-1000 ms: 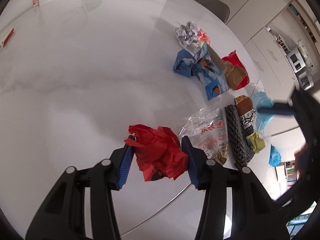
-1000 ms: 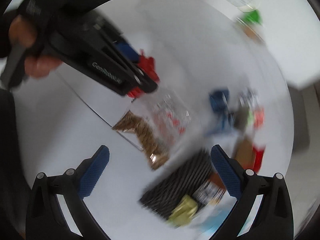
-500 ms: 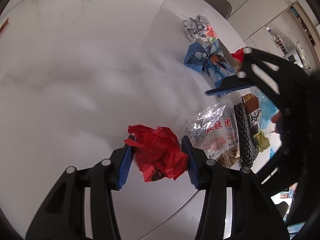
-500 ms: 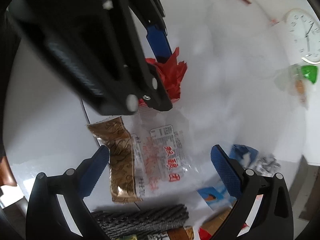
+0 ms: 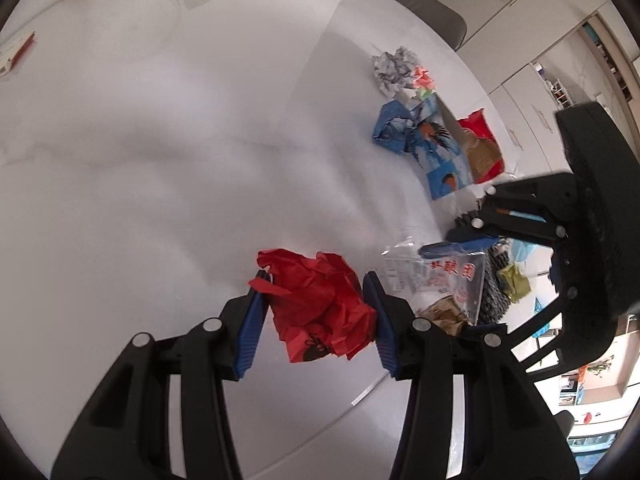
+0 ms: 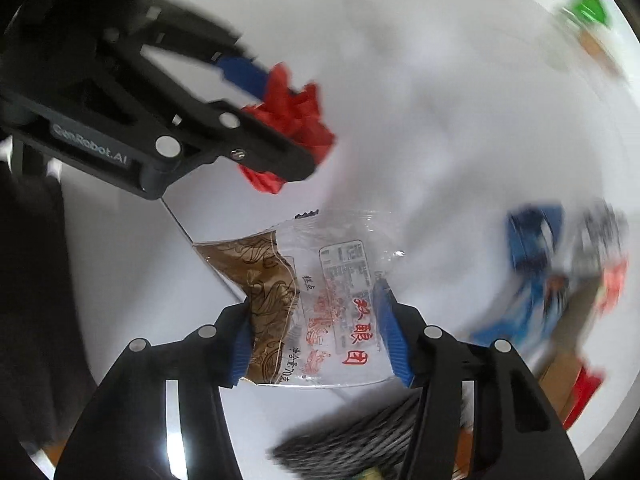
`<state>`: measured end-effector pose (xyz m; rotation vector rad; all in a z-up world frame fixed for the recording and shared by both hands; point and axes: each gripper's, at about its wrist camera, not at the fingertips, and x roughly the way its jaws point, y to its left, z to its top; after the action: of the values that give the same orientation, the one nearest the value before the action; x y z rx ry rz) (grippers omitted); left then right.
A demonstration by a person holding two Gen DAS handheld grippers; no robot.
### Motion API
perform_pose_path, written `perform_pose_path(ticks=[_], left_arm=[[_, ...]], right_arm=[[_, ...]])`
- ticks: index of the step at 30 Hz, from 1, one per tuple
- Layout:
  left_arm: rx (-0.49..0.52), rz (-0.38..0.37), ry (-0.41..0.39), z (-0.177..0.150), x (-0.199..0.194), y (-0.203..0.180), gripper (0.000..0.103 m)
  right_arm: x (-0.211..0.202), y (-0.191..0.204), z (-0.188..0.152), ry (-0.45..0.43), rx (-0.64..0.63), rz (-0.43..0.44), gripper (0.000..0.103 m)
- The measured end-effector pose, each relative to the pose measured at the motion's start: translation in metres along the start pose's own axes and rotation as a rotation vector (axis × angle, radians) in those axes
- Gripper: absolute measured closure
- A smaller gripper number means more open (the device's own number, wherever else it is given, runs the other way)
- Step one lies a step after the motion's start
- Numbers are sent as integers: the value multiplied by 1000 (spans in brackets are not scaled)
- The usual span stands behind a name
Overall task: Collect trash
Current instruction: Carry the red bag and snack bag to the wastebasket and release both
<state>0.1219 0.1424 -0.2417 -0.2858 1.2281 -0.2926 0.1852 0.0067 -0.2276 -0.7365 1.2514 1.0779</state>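
My left gripper (image 5: 316, 312) has its jaws clamped on the red wad (image 5: 320, 304). My right gripper (image 6: 316, 332) straddles the clear wrapper (image 6: 320, 300) at the surface's (image 5: 160, 120) near edge, jaws apart; I risk sliding it off when closing.

Your crumpled red paper (image 5: 324, 304) sits pinched between blue pads, bunched and creased; your clear snack wrapper (image 6: 320, 312), printed with red characters and a brown patterned end, lies flat just beside it; more crumpled scraps (image 5: 432, 140) lie clustered well apart.
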Motion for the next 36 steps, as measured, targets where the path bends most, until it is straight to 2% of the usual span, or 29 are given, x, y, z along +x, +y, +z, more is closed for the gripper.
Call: perform_pose_path(ticks=[3, 6, 9, 12, 15, 16, 18, 19, 24, 28, 30, 32, 33, 36], left_arm=[[42, 7, -15, -7, -17, -14, 56], [101, -1, -18, -18, -33, -36, 56], [174, -25, -5, -32, -43, -68, 56], [261, -63, 18, -50, -48, -108, 56], [352, -112, 48, -74, -49, -149, 56], [382, -124, 57, -80, -47, -163, 56], [458, -145, 76, -96, -44, -195, 56], [486, -149, 82, -102, -44, -206, 56], [631, -197, 121, -137, -41, -273, 56], [679, -207, 159, -157, -38, -301, 56], [714, -194, 173, -167, -36, -312, 56], [751, -188, 182, -179, -34, -324, 55], [768, -185, 186, -183, -33, -328, 54], [820, -176, 196, -197, -29, -342, 51]], right_arm=[[-31, 9, -23, -117, 169, -6, 48], [-67, 25, -62, -250, 366, -2, 48], [-98, 47, -119, -368, 603, -20, 48], [-115, 79, -176, -425, 789, -57, 47], [-123, 111, -251, -463, 1020, -114, 47], [-117, 131, -263, -463, 1067, -128, 47], [-109, 160, -316, -433, 1192, -184, 46], [-103, 173, -328, -415, 1231, -203, 46], [-59, 209, -404, -296, 1436, -275, 45], [-21, 221, -440, -243, 1555, -276, 42], [-2, 225, -453, -217, 1599, -273, 32], [14, 226, -464, -201, 1640, -243, 28], [19, 226, -468, -196, 1659, -232, 22], [21, 229, -477, -207, 1700, -218, 13]])
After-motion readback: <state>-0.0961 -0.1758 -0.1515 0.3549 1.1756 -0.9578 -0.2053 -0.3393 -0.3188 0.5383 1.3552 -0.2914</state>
